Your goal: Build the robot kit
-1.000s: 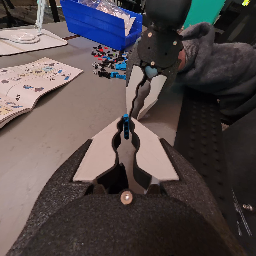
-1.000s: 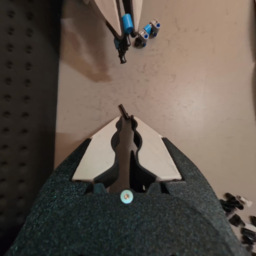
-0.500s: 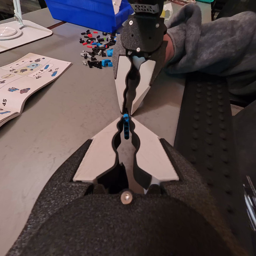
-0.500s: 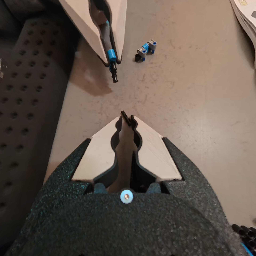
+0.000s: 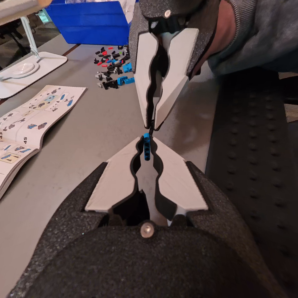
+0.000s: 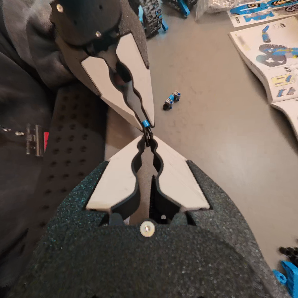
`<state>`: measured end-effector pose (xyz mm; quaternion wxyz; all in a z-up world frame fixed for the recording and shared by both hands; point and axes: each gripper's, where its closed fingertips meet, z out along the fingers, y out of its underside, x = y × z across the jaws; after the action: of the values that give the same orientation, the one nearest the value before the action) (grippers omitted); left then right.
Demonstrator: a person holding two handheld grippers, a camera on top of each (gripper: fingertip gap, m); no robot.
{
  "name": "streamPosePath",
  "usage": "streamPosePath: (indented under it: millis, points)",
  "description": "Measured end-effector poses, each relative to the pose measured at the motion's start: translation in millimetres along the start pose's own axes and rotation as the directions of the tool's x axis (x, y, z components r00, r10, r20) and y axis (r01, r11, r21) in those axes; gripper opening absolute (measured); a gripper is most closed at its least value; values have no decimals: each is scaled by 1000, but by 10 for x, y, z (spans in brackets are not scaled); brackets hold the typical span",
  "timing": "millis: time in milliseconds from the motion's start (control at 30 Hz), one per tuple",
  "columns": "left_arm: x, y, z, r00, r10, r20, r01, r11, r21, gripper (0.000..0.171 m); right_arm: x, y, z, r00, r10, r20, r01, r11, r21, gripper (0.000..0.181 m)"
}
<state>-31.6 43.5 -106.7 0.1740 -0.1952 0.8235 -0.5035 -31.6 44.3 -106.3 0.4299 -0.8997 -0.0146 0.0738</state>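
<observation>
At nine o'clock an open booklet (image 5: pixel 37 116) lies on the grey bench (image 5: pixel 90 145); at centre the left gripper (image 5: pixel 146 137) has its fingers clamped on a blue beam (image 5: pixel 146 149), tip to tip with the right gripper (image 5: pixel 151 128), whose fingers pinch a black pin (image 6: pixel 148 138); loose bricks (image 5: pixel 112 67) at twelve

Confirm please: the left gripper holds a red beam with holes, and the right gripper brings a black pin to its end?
Not quite: the beam in the left gripper is blue, as the left wrist view shows. The right gripper does bring a black pin to its end.
</observation>
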Motion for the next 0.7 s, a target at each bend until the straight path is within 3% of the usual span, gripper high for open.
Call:
streamPosePath:
  millis: [333, 467, 600, 700]
  points:
    - [-25, -50, -53, 999, -44, -10, 45, 998, 39, 7, -18, -175, -43, 997, 62, -35, -58, 993, 104, 5]
    - [-2, 43, 22, 999, -42, -19, 41, 999, -20, 7, -40, -172, -40, 996, 94, 5, -94, 987, 130, 0]
    - [-75, 23, -10, 998, -57, 11, 57, 998, -3, 7, 85, 91, -117, 998, 36, -56, -42, 993, -109, 0]
    - [-118, 35, -53, 995, -101, 7, 101, 995, 10, 7, 259, 234, -402, 992, 17, -125, -44, 974, -222, 0]
